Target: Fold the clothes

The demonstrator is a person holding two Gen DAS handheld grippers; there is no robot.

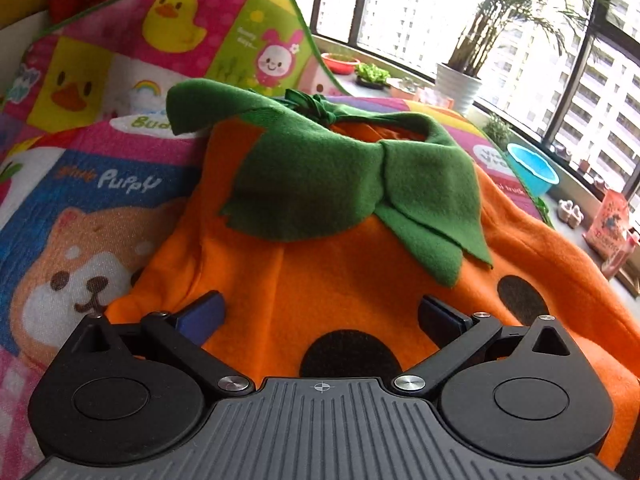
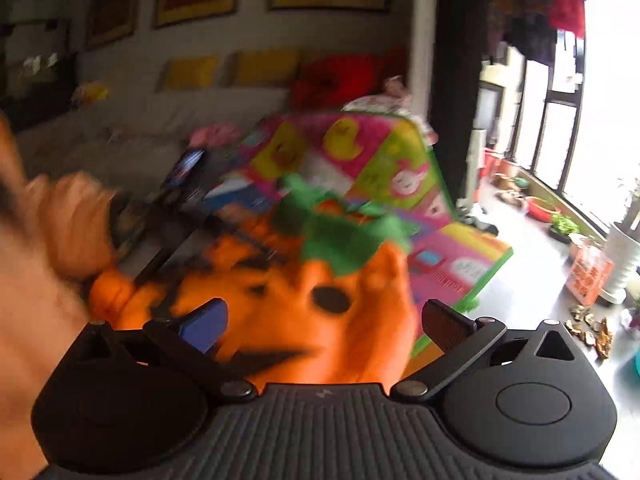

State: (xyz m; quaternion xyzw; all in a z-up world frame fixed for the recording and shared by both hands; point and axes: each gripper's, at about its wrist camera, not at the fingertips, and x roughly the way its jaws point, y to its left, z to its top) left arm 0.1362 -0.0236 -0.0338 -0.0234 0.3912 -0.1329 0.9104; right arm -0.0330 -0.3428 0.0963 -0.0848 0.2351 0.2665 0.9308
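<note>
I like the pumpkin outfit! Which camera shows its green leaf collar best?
The left wrist view: the collar is sharp, close and central. The right wrist view shows it too, but blurred and smaller.

The pumpkin costume (image 1: 320,280) lies on the play mat (image 1: 80,184). Its leaf collar (image 1: 320,176) sits on its far part, with a tied knot (image 1: 316,106) at the far end. The left gripper (image 1: 320,314) is over the near part of the costume, its two fingers spread with cloth between them. The far part of the mat stands up behind the costume. To the right, a bowl (image 1: 532,174) sits just past the mat's edge. Farther off, a plant pot (image 1: 458,86) stands by the window (image 1: 400,4). In the blurry right view, the right gripper (image 2: 324,322) seems to be over the costume's near edge too.
</note>
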